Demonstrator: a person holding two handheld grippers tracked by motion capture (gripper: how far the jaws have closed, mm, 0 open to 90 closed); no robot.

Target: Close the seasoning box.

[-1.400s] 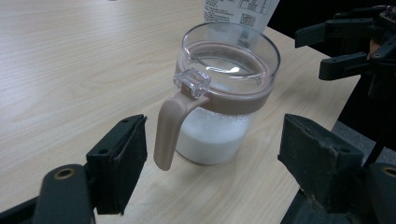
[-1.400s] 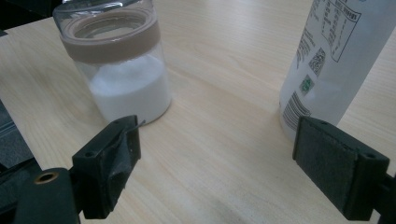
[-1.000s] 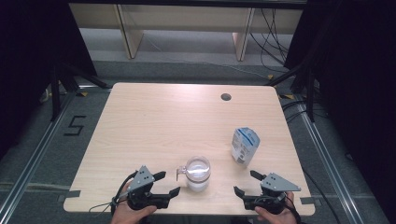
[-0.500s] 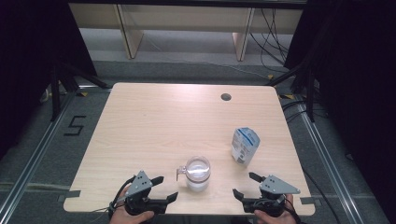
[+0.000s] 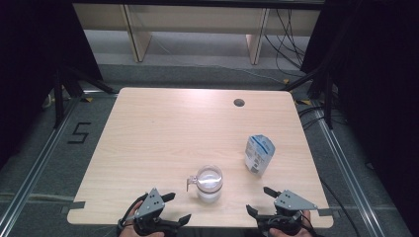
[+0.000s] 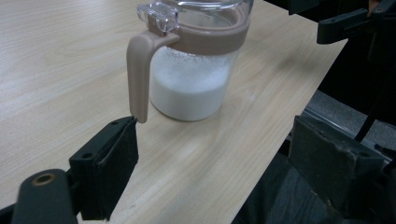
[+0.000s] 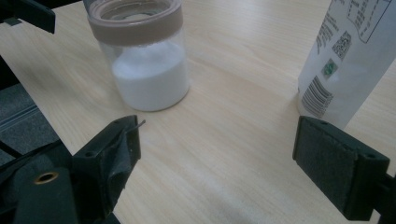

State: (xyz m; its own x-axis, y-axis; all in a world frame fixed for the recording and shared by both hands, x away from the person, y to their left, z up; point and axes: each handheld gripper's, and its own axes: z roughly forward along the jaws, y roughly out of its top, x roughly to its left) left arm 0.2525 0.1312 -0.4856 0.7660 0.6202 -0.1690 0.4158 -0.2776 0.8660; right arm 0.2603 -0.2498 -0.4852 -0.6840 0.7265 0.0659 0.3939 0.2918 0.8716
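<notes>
Jar of white powder, clear-walled with a tan collar and a tan handle, stands upright near the front edge of a light wooden table, roughly midway between two hand-held grippers. In the left gripper view the jar is about half full, its handle turned toward the camera, the handle's lower tip just above and beside the near jaw but not gripped. The left gripper, at the table's front edge left of the jar, has just been opening its jaws; they stand wide apart with nothing between them but bare tabletop and the table's edge. The right gripper, at the front edge right of the jar, is likewise spread wide and empty; in the right gripper view its jaws frame open tabletop, with the jar off to one side and a white-and-blue printed carton at the other. That carton stands upright on the table, behind the right gripper and to the right of the jar, apart from it. A round cable hole sits near the table's far edge. Beyond the table lie grey flooring and a tape mark shaped like the figure five.
</notes>
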